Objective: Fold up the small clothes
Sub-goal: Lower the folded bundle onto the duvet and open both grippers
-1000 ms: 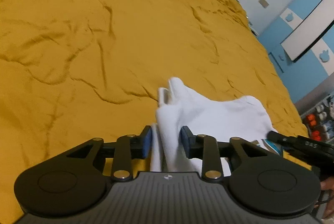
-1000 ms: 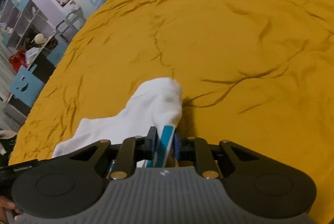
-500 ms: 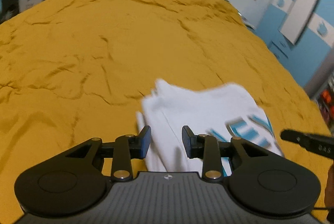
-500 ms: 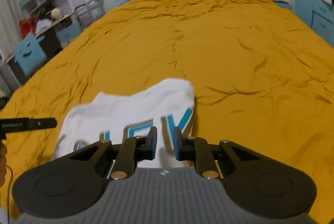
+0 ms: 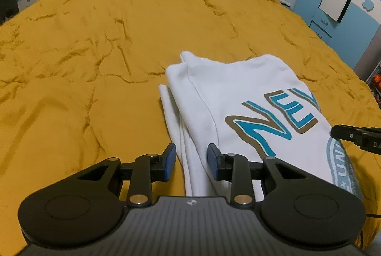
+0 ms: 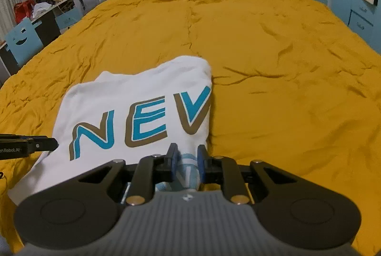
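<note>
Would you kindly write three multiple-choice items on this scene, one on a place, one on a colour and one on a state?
1. Where does the white T-shirt lie?
A. on the yellow bedspread
B. on a desk
C. on the floor

2. What colour fills the large letters printed on the shirt?
A. red
B. blue with a brown edge
C. green

3. How does the right gripper stand to the shirt?
A. open and well clear of it
B. closed on a bunched edge of it
C. closed on the bedspread

Answers:
1 A, yellow cloth surrounds the shirt in both views.
2 B, the letters N, E and V read blue with brown outlines.
3 B, printed fabric is pinched between its blue pads.
</note>
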Tool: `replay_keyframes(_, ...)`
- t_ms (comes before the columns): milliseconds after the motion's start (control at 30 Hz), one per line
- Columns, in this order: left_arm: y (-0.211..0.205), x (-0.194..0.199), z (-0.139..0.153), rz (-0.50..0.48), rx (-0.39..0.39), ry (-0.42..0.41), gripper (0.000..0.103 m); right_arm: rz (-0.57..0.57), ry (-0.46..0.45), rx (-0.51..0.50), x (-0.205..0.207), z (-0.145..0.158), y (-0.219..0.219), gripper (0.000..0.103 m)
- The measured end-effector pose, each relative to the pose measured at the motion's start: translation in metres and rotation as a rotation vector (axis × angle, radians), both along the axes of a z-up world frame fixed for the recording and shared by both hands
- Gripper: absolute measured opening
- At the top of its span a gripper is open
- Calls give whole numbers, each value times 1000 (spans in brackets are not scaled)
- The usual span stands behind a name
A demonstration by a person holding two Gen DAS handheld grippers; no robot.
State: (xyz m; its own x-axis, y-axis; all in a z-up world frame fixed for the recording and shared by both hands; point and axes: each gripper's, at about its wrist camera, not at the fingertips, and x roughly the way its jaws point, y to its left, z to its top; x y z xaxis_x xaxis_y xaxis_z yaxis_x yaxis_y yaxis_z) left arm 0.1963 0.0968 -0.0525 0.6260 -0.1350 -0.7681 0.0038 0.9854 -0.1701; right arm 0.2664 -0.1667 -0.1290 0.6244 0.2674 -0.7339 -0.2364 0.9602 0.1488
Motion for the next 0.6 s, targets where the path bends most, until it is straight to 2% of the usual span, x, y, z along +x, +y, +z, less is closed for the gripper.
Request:
replay_keyframes(267,-13,-34,31,-71,-6,-92,37,32,-58,10,-39,26,-5,15)
replay_keyframes(433,-18,-57,34,-114,-7,-89,37,75,-71,8,-72,31,2,15)
replay_keyframes(600,-23,-75,24,-141,5,-62,37,113,-66,-13,-99,25,11,16)
